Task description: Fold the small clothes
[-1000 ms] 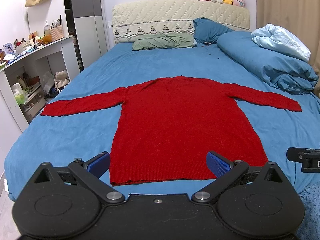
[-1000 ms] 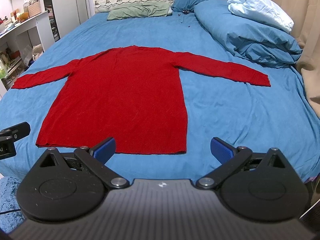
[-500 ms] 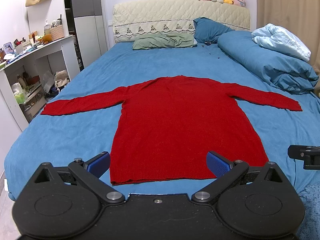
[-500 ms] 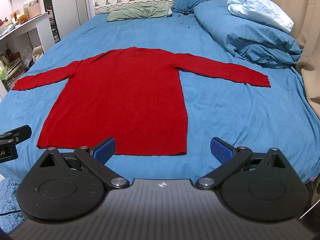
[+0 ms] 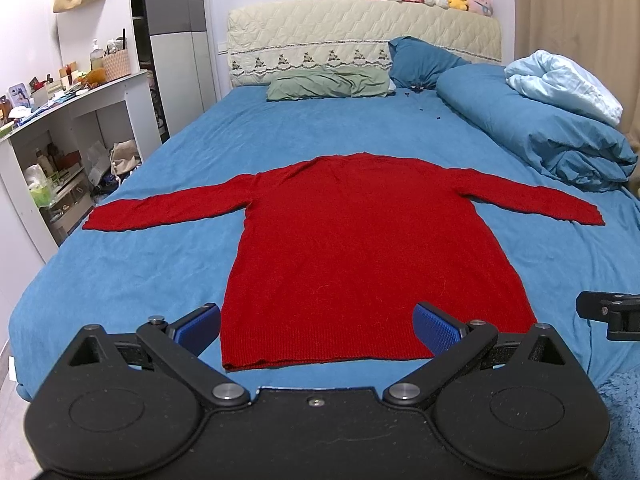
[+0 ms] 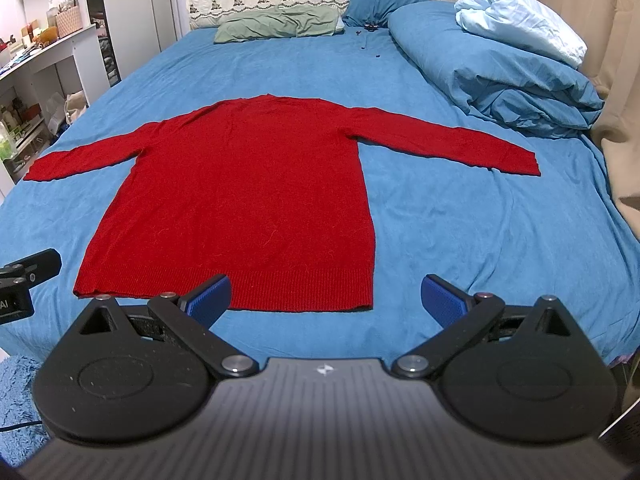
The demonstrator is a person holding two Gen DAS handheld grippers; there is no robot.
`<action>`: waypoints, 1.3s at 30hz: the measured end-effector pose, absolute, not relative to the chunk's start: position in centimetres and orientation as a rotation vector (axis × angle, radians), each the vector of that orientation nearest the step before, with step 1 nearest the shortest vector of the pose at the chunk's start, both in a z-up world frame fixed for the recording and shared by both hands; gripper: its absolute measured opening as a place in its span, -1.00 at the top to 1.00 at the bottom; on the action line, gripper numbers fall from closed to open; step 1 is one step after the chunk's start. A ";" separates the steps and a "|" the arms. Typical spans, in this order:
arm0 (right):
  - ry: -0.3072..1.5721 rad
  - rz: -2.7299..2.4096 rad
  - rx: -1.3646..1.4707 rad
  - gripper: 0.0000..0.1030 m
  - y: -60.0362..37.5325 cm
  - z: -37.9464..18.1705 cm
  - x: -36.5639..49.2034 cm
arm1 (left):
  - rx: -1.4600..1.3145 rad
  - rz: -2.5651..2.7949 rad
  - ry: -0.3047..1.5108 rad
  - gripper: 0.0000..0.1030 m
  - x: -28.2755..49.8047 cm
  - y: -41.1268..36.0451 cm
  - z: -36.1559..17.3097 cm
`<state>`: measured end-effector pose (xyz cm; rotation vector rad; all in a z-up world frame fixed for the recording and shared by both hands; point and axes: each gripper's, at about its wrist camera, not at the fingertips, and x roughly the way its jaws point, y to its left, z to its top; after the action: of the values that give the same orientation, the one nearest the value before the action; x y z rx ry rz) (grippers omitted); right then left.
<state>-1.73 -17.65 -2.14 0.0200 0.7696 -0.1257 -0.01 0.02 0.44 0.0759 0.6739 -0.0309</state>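
A red long-sleeved sweater [image 5: 360, 240] lies flat on the blue bed [image 5: 160, 240], sleeves spread to both sides and hem toward me. It also shows in the right wrist view [image 6: 248, 200]. My left gripper [image 5: 318, 326] is open and empty, just in front of the hem's left part. My right gripper [image 6: 326, 298] is open and empty, in front of the hem's right corner. Each gripper's body shows at the edge of the other's view, the right one [image 5: 612, 312] and the left one [image 6: 24, 284].
A rolled blue duvet [image 5: 540, 136] with a pale blue blanket [image 5: 564, 84] lies along the bed's right side. Green [image 5: 328, 86] and blue pillows lie at the headboard. A white shelf unit [image 5: 60, 128] stands left of the bed. A curtain [image 6: 616, 40] hangs at right.
The right wrist view has crept slightly forward toward the sweater's hem. The left gripper has hardly moved. Both stay open.
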 end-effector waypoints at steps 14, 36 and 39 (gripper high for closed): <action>0.767 -0.120 0.015 -1.00 -17.4 -1.5 -1.6 | 0.057 -0.032 0.678 -1.00 -0.1 0.3 0.6; 0.746 -0.109 0.028 -1.00 -17.6 -0.9 -1.2 | 0.081 -0.041 0.623 -1.00 1.0 -0.3 3.2; 0.710 -0.137 0.050 -1.00 -19.3 0.3 -0.5 | 0.060 -0.087 0.571 -1.00 3.4 -1.1 5.2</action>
<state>-0.47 -19.30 0.34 0.0497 0.7098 -0.1366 3.45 -1.12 5.24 0.0597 0.5712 -0.0875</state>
